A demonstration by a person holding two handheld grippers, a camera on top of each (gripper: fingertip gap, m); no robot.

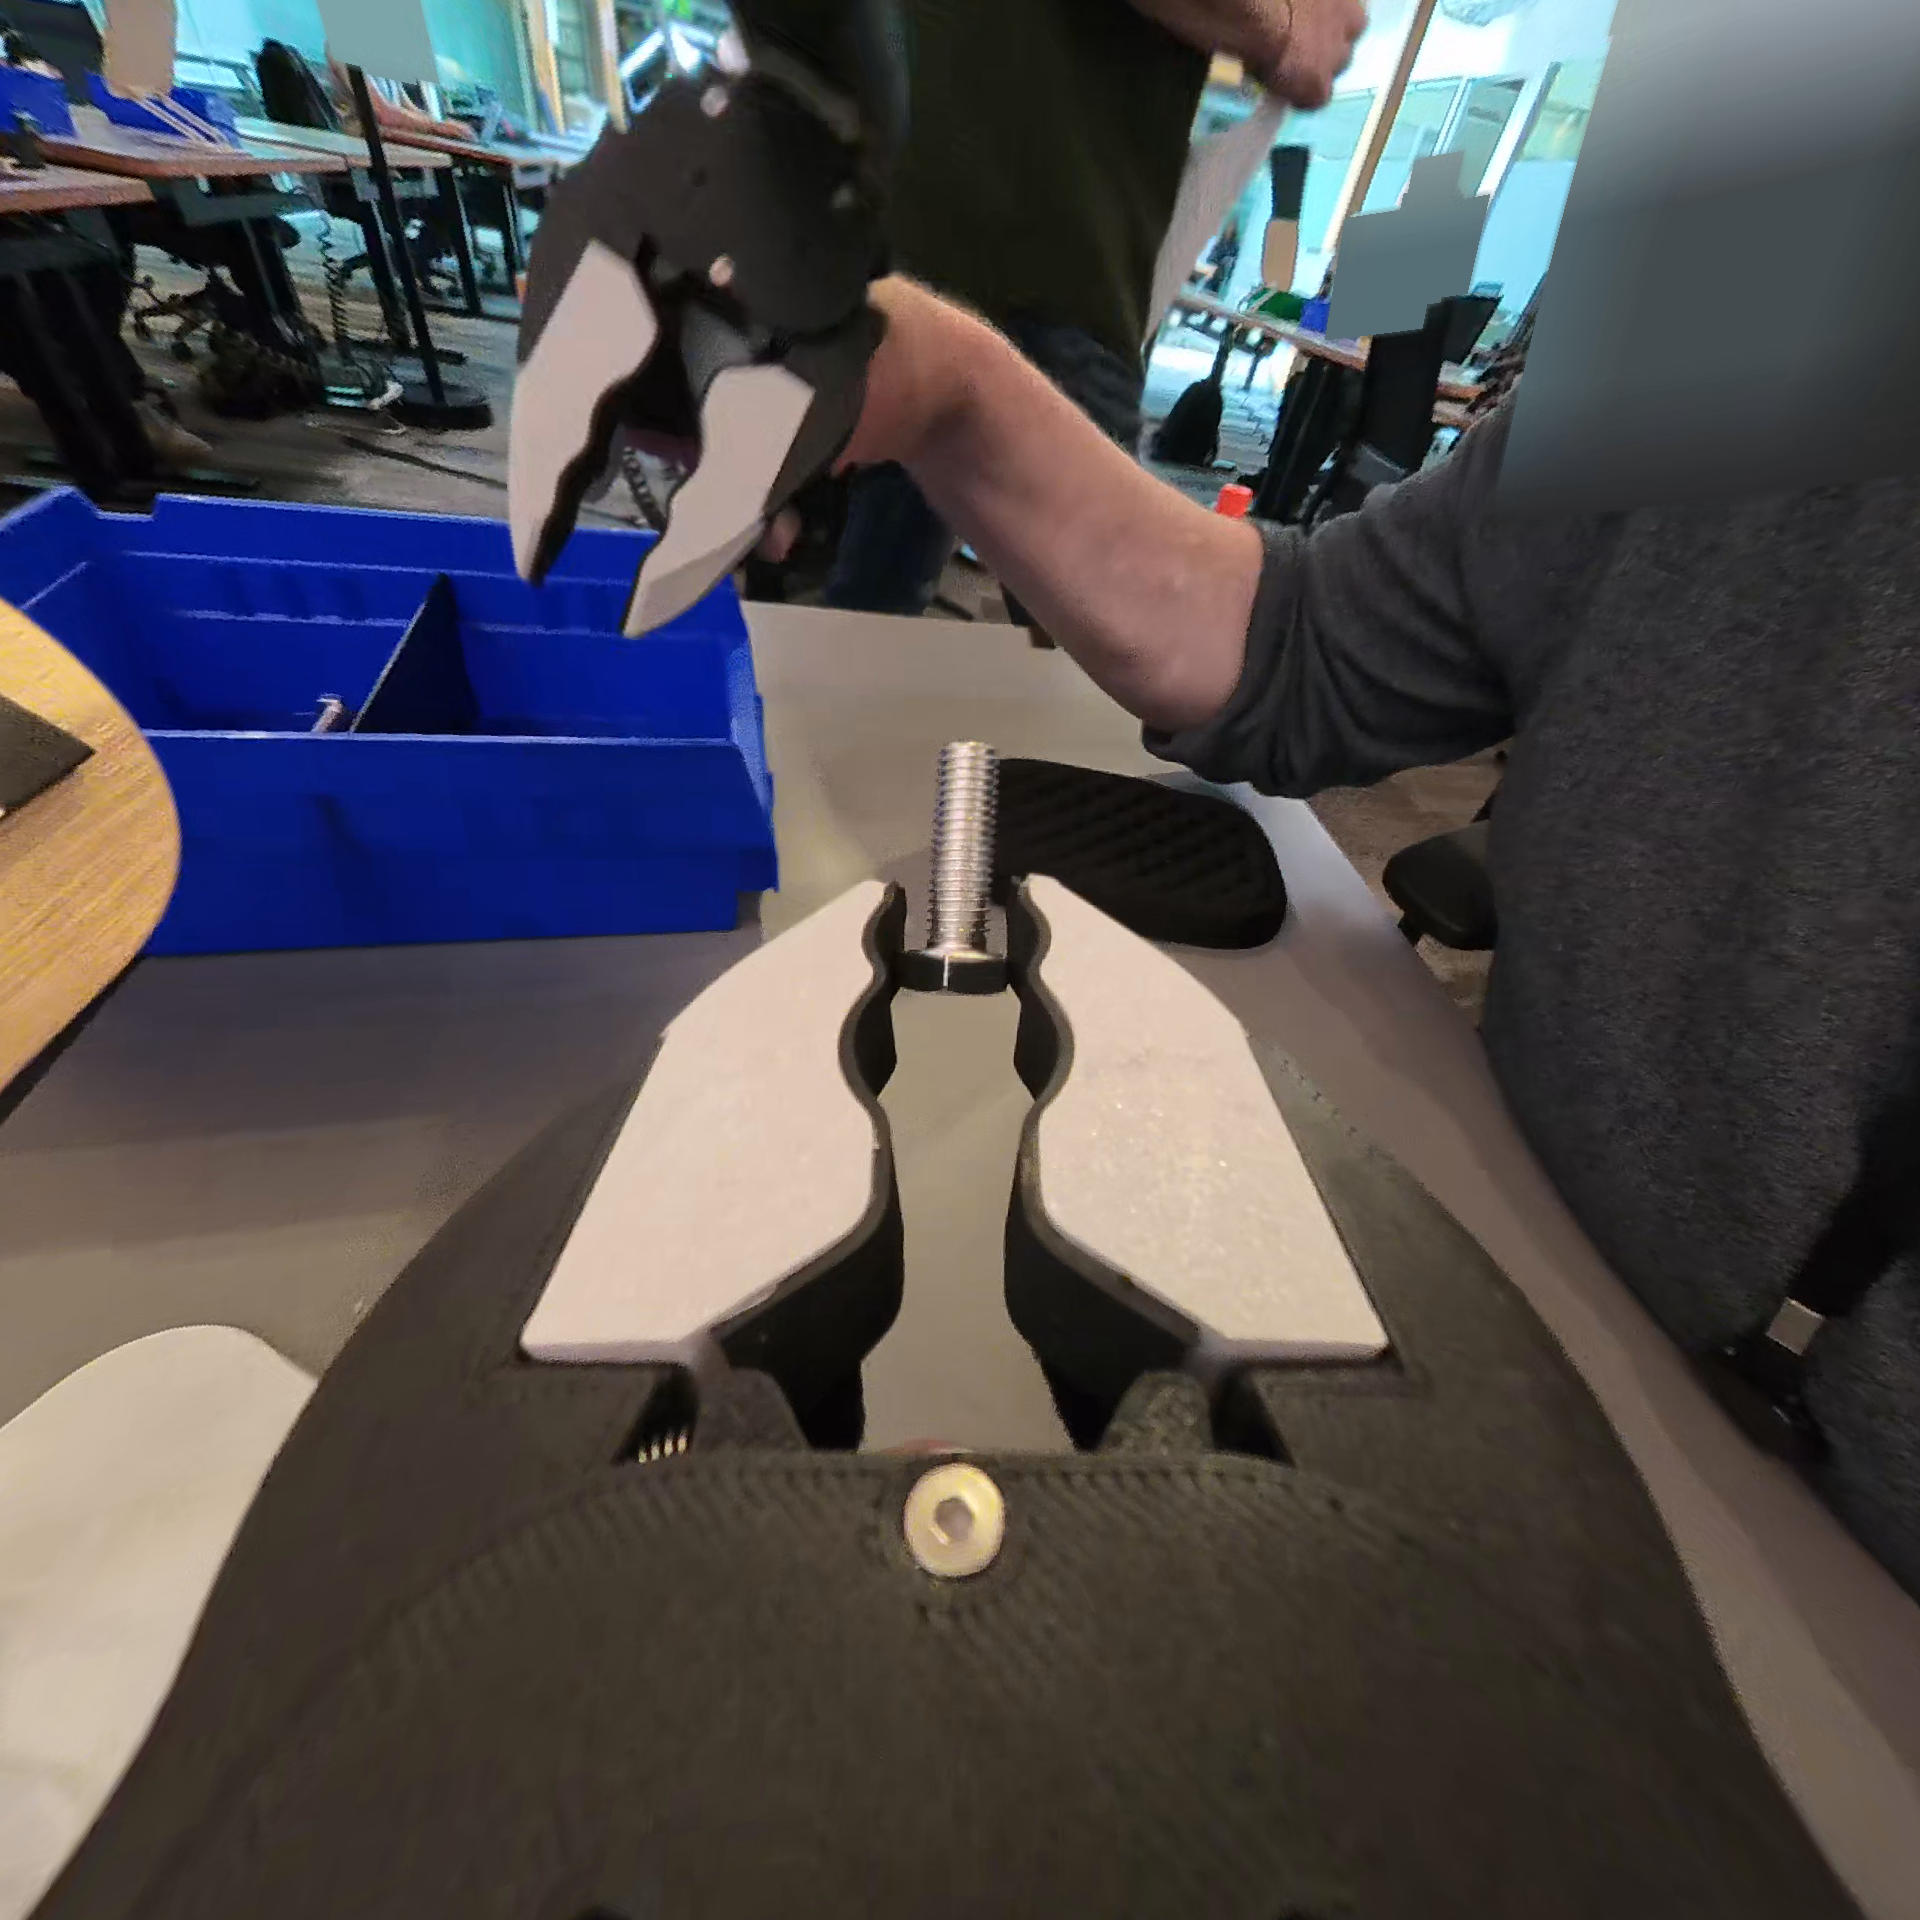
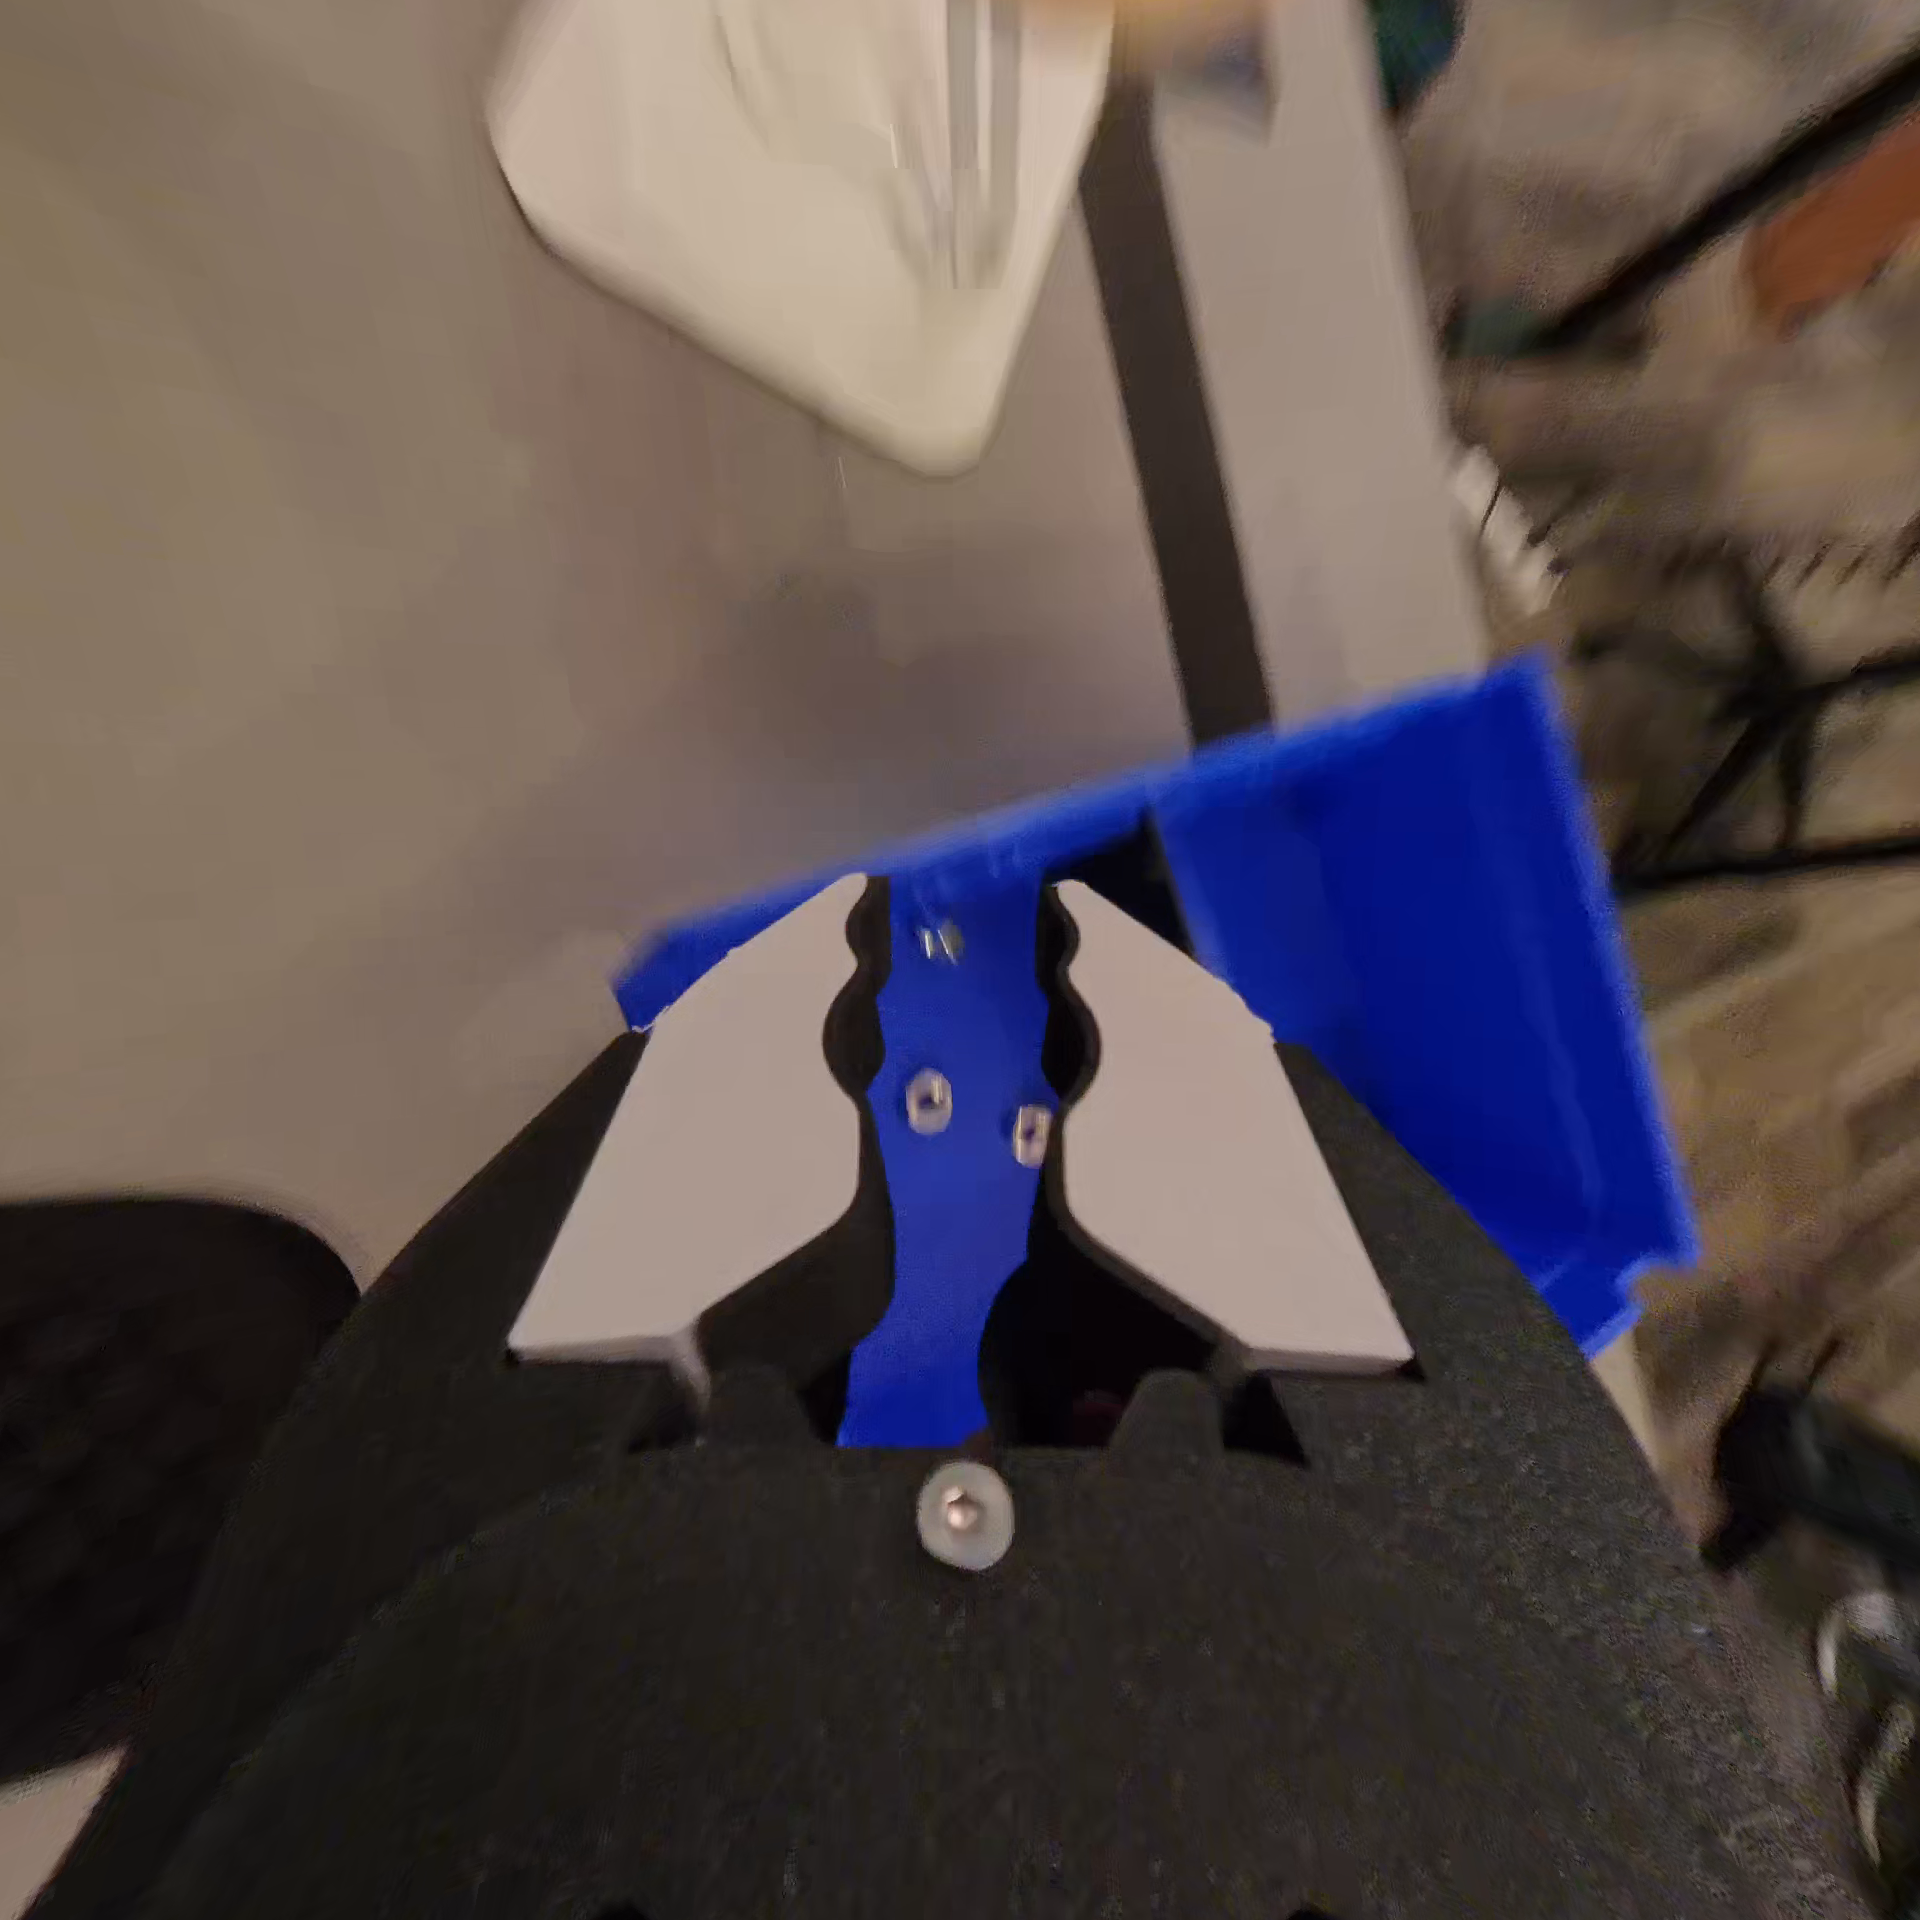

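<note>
My left gripper (image 1: 956, 896) is shut on the hex head of a silver bolt (image 1: 964, 831). The threaded shaft sticks out forward past the fingertips, above the grey table (image 1: 416, 1091). My right gripper (image 1: 588, 596) hangs over the blue divided bin (image 1: 468, 831), its fingers apart with nothing between them. In the right wrist view, this gripper (image 2: 961, 888) looks down into the bin (image 2: 1403, 935). Small silver nuts (image 2: 930, 1101) lie on the bin floor below the gap. That view is motion-blurred.
Another bolt (image 1: 327, 712) lies in the bin's left compartment. A black perforated pad (image 1: 1132, 852) lies behind the held bolt. A white tray (image 2: 810, 208) and a round wooden board (image 1: 62, 831) are on the table. A person's forearm (image 1: 1091, 540) reaches across on the right. My hands' fingertips stand some 20 cm from each other.
</note>
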